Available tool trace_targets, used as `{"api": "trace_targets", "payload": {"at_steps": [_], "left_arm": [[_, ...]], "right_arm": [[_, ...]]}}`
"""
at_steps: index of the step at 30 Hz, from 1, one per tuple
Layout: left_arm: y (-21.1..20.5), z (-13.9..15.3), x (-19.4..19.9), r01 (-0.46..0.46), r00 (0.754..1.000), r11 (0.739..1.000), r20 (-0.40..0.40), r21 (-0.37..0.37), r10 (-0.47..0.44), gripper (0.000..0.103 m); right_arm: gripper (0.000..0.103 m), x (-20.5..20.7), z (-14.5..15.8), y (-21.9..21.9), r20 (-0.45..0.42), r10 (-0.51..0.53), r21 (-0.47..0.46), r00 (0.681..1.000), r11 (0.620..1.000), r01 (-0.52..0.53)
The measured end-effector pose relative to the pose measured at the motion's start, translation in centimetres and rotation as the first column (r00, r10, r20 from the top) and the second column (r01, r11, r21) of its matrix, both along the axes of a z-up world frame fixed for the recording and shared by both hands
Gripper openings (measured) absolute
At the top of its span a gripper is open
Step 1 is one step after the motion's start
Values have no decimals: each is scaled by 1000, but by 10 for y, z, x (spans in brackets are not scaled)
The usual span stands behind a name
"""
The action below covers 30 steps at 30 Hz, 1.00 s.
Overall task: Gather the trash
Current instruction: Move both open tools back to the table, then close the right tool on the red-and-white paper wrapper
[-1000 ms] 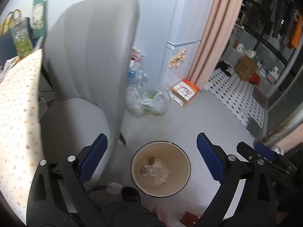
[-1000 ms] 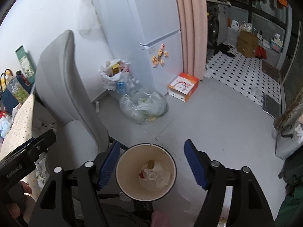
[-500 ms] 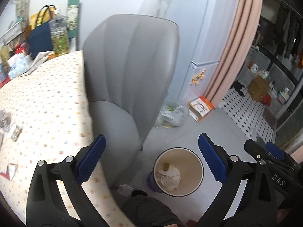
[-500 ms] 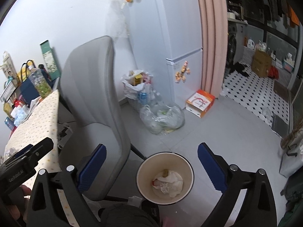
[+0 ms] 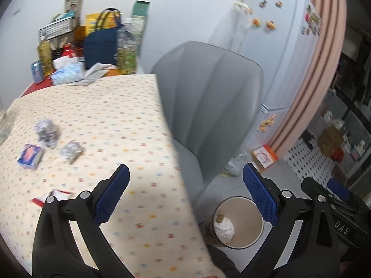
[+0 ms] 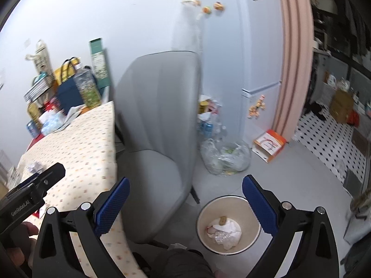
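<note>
A: Which step?
B: Seemingly fetching more trash. Both the left gripper [image 5: 185, 192] and right gripper [image 6: 185, 199] are spread wide, empty.
A: Where's the trash?
B: Crumpled silver foil wads [image 5: 47, 132] and a blue-pink wrapper [image 5: 30, 156] lie on the dotted cream desk [image 5: 120, 125], frame left; the round beige bin [image 5: 238, 223] sits lower right. Next, reach left.

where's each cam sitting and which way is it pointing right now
Left wrist: on the left gripper, above the table's edge, facing the wrappers; the right gripper's body shows at right.
Right wrist: on the right gripper, facing the grey chair and trash bin; the left gripper's body shows at left.
Shared: table, chair, bin, fridge.
</note>
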<state>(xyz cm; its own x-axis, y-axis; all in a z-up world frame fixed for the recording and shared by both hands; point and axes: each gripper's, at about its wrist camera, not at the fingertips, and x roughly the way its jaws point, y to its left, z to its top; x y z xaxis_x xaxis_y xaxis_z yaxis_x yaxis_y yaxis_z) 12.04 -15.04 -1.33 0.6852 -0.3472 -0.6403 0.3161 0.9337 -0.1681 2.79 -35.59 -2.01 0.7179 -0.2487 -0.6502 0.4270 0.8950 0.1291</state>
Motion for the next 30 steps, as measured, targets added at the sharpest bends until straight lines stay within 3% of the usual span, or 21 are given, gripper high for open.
{"api": "trace_targets", "payload": {"at_steps": [14,30], "left_arm": [[97,8,-4,-192,981,981,19,-17,192,97],[212,-8,-21,-409,913,912,-1,-21,409,97]], "right_arm": [[95,35,19,98,10,199,-45,980,979,-198],[95,60,8,190,-33,371,-52,928,927,-372]]}}
